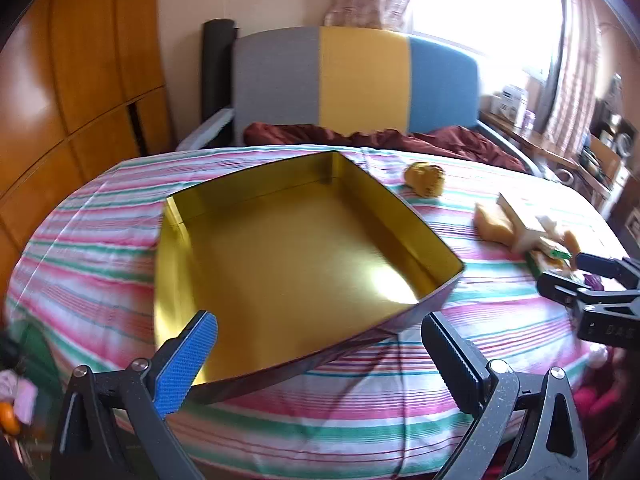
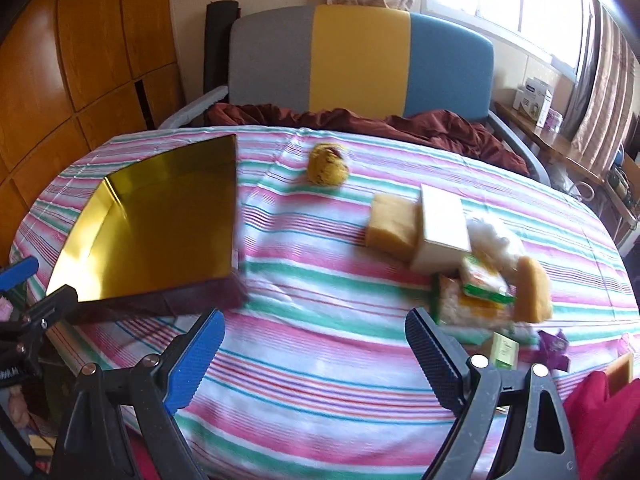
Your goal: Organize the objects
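Two tongs gaping, purple wrapper (image 2: 554, 347) right-view only

Glossy gold metal tin (image 1: 280, 248), striped cloth cover (image 2: 320, 360), shiny wooden panels (image 1: 80, 80)

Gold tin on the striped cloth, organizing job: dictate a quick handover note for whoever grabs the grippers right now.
Left gripper: jaws wide open, empty, poised at the near corner of the gold-lined rectangular metal tin.
Right gripper: jaws wide open, empty, over bare striped tablecloth.
Tin holds nothing yet.
On the cloth to its right: round yellow knitted ball, yellow sponge block, cream rectangular box, a pile of green-and-orange snack packets, purple wrapper.
Done: nothing packed.
Left: likely everything into the tin.
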